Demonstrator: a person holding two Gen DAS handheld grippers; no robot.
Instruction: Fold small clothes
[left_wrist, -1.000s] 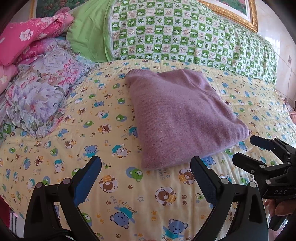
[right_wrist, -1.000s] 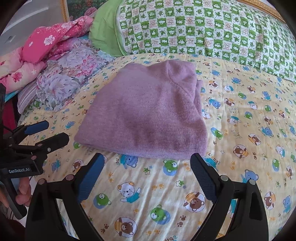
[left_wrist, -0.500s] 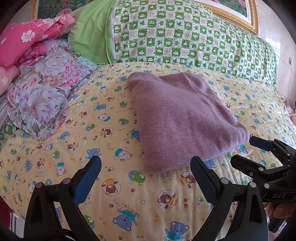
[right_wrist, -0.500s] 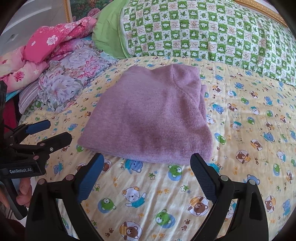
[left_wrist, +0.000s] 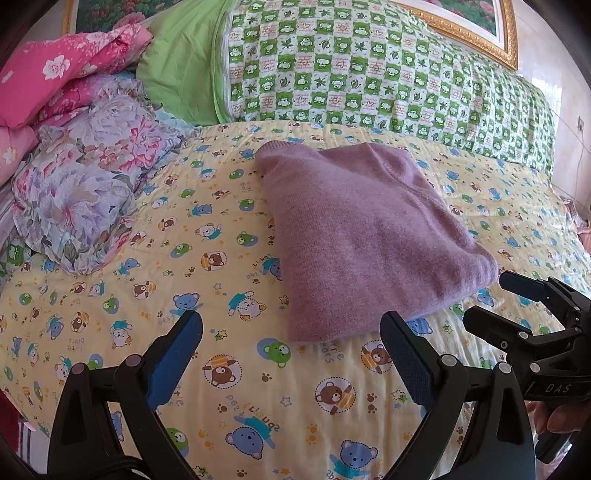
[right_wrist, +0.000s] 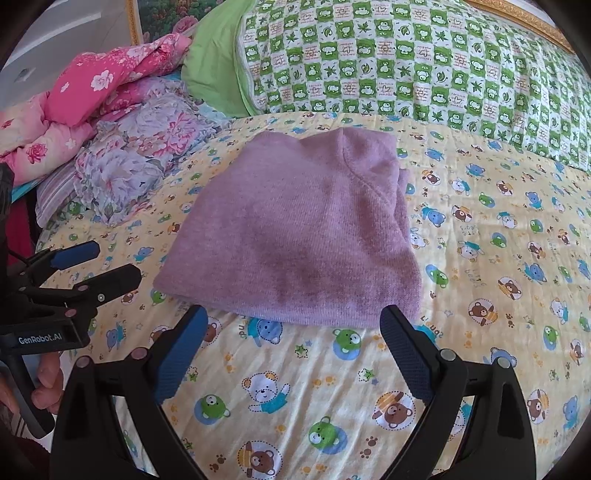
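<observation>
Yellow bear-print bedsheet (left_wrist: 332, 406) carries a folded, fuzzy purple knit sweater (left_wrist: 362, 236) lying flat at its middle, layered along one side. Left gripper (left_wrist: 291, 354) and right gripper (right_wrist: 293, 350) hover near its front edge, both spread wide, empty.

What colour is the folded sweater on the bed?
Plain lilac purple sweater, clearest in the right wrist view.

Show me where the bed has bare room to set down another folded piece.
Free: the bear-print sheet right of the purple sweater, and the strip between its near edge and both grippers. Crowded: the far left, where the floral bedding is heaped.
</observation>
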